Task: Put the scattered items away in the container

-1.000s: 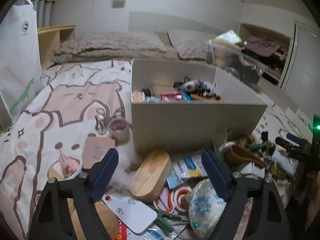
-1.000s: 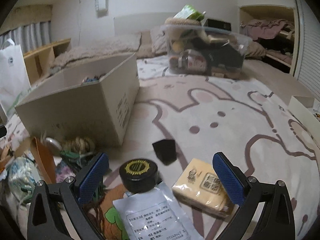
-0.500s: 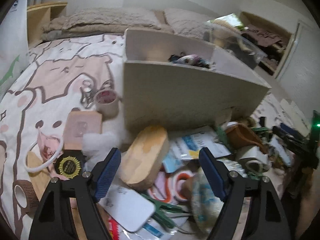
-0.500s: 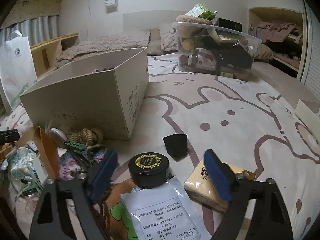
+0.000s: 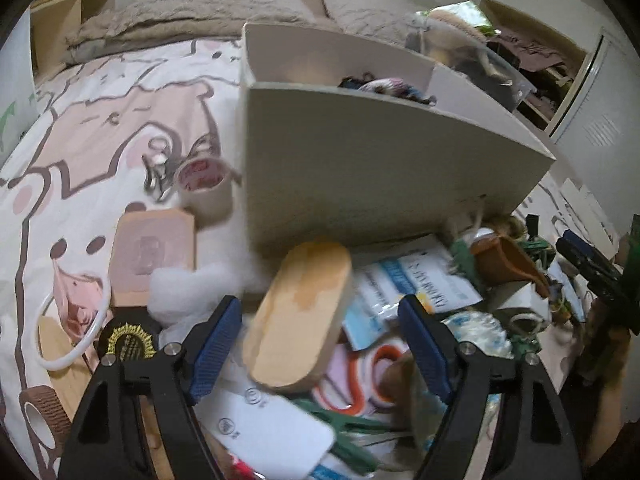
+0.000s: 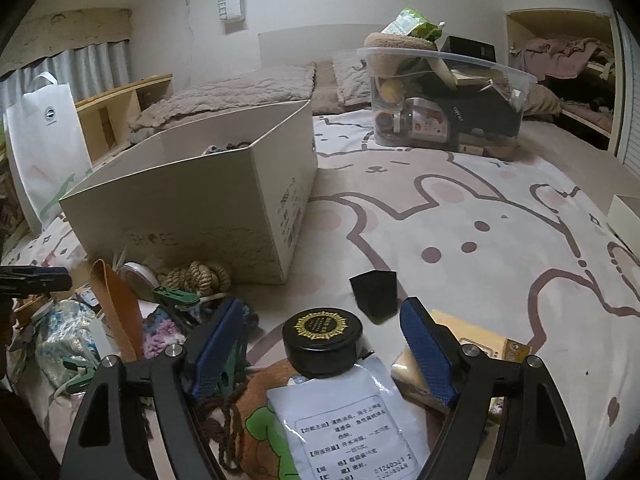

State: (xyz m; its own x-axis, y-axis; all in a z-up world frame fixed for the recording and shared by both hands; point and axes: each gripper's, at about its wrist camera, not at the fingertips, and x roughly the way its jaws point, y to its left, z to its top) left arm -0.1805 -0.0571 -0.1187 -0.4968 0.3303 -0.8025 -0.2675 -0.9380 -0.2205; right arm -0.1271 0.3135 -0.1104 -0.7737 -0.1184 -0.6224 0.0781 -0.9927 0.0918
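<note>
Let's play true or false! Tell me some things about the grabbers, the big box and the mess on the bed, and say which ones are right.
1. The left gripper is open around the oval wooden box. True.
2. The right gripper is squeezing the round black jar with the gold label. False: its jaws stand open on either side of the jar, not touching it.
3. The beige cardboard box is empty. False: some things already show above its rim.
4. A coil of brown rope lies right by the cardboard box's front wall. True.
5. The roll of beige tape is inside the cardboard box. False: it sits on the bedspread beside the box.
</note>
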